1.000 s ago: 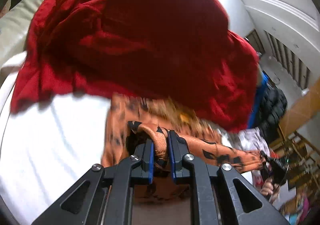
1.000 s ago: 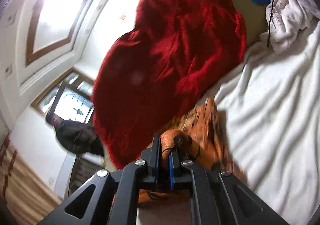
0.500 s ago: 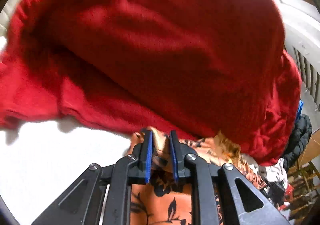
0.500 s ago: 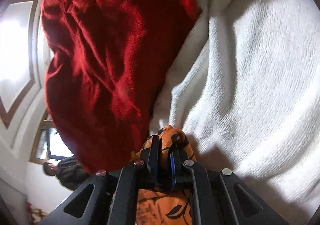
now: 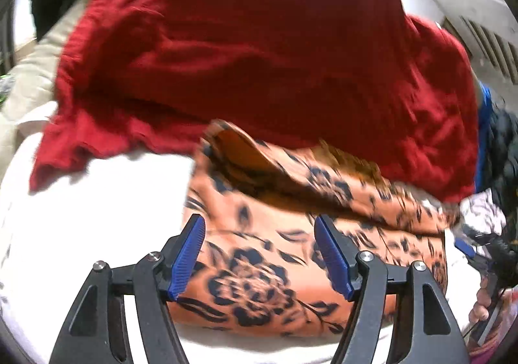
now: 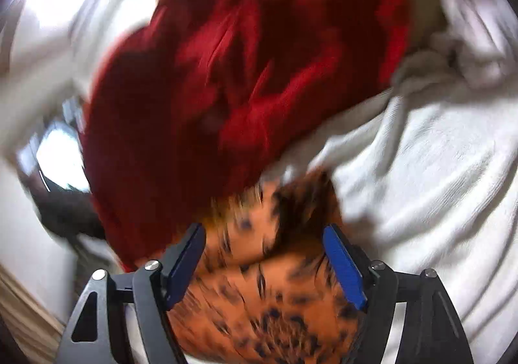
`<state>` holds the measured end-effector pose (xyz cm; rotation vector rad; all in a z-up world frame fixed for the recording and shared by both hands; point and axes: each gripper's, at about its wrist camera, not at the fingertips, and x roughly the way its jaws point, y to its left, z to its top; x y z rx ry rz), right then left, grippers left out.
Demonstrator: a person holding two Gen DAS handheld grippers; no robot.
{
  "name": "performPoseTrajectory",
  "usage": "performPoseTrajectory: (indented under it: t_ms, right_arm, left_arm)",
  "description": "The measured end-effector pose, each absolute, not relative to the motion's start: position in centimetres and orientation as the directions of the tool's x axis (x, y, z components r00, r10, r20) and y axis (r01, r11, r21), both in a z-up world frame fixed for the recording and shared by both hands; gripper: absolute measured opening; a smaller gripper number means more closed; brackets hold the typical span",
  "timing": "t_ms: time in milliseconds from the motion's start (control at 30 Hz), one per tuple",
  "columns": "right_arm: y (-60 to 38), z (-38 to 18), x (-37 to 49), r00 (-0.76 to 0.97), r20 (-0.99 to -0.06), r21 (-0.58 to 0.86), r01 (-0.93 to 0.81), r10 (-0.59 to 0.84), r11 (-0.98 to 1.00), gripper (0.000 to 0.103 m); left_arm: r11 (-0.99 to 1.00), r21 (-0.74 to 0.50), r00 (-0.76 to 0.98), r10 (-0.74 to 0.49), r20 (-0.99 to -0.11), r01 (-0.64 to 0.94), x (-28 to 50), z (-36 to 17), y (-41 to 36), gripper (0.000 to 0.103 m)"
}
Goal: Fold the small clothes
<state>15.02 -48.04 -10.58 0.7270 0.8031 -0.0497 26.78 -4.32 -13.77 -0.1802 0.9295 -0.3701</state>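
An orange garment with a black flower print [image 5: 291,234] lies folded over on the white towel-covered surface [image 5: 97,202], its far edge against a red cloth. My left gripper [image 5: 259,234] is open, its blue-padded fingers [image 5: 191,250] spread above the garment's near left part and holding nothing. My right gripper [image 6: 264,247] is open too, above the garment's other end [image 6: 275,283]; this view is blurred by motion.
A big red cloth [image 5: 259,56] is heaped behind the garment and also shows in the right wrist view [image 6: 242,72]. White towels [image 6: 437,169] lie to the right. A dark jacket and blue cloth [image 5: 492,137] sit at the far right.
Both grippers were shut on the orange garment's edges. They carried it forward toward the red cloth, then opened and let it go. The garment now lies folded over.
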Motion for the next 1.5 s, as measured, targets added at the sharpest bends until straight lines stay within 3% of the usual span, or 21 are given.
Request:
performPoseTrajectory:
  t_ms: [33,67,200,367,433,533,667,967,1100,1300,1400,1500]
  right_arm:
    - [-46.0,-11.0,15.9,0.655,-0.716,0.528,0.283,0.241,0.800,0.039]
    - [-44.4,-11.6,16.6,0.607,-0.755,0.491,0.275,0.247,0.827,0.036]
    - [-41.2,-14.6,19.8,0.502,-0.830,0.418,0.275,0.242,0.866,0.036]
    - [-42.5,-15.0,24.9,0.552,-0.813,0.416,0.332,0.183,0.847,0.036]
    - [-43.6,-14.9,26.6,0.605,-0.778,0.448,0.350,0.167,0.823,0.036]
    - [-45.6,-14.1,26.6,0.747,-0.655,0.532,0.346,0.116,0.773,0.036]
    - [-45.1,-12.8,26.1,0.786,-0.607,0.539,0.299,0.117,0.787,0.036]
    - [-36.8,-11.0,23.8,0.694,-0.664,0.491,0.122,0.280,0.862,0.036]
    - [-34.0,-12.3,26.4,0.609,-0.726,0.477,0.110,0.320,0.872,0.036]
    - [-30.9,-16.6,33.7,0.520,-0.814,0.398,0.176,0.259,0.900,0.036]
    - [-31.6,-16.6,37.5,0.568,-0.792,0.414,0.229,0.224,0.881,0.037]
    - [-32.2,-14.8,37.6,0.668,-0.707,0.482,0.215,0.232,0.849,0.037]
  left_arm:
    - [0.916,-0.308,0.519,-0.400,-0.755,0.258,27.1,-14.2,-5.2,0.070]
    - [0.911,-0.308,0.503,-0.409,-0.761,0.274,27.6,-14.4,-5.8,0.070]
    - [0.880,-0.329,0.411,-0.456,-0.790,0.343,30.5,-15.6,-9.4,0.070]
    - [0.866,-0.363,0.378,-0.481,-0.791,0.343,35.5,-18.1,-12.2,0.070]
    - [0.862,-0.402,0.397,-0.501,-0.769,0.310,36.6,-18.6,-12.0,0.070]
    - [0.849,-0.459,0.456,-0.528,-0.716,0.263,37.4,-17.4,-10.5,0.070]
    - [0.864,-0.436,0.609,-0.492,-0.622,0.252,36.1,-14.3,-8.0,0.071]
    - [0.932,-0.266,0.505,-0.359,-0.785,0.248,30.8,-14.6,-5.8,0.071]
    - [0.938,-0.274,0.476,-0.345,-0.809,0.214,28.6,-15.5,-3.9,0.071]
    - [0.960,-0.158,0.435,-0.248,-0.865,0.233,28.4,-18.4,-3.4,0.071]
    - [0.954,-0.160,0.424,-0.258,-0.868,0.253,28.3,-18.8,-2.9,0.071]
    - [0.956,-0.181,0.426,-0.266,-0.865,0.229,28.6,-18.8,-1.8,0.071]
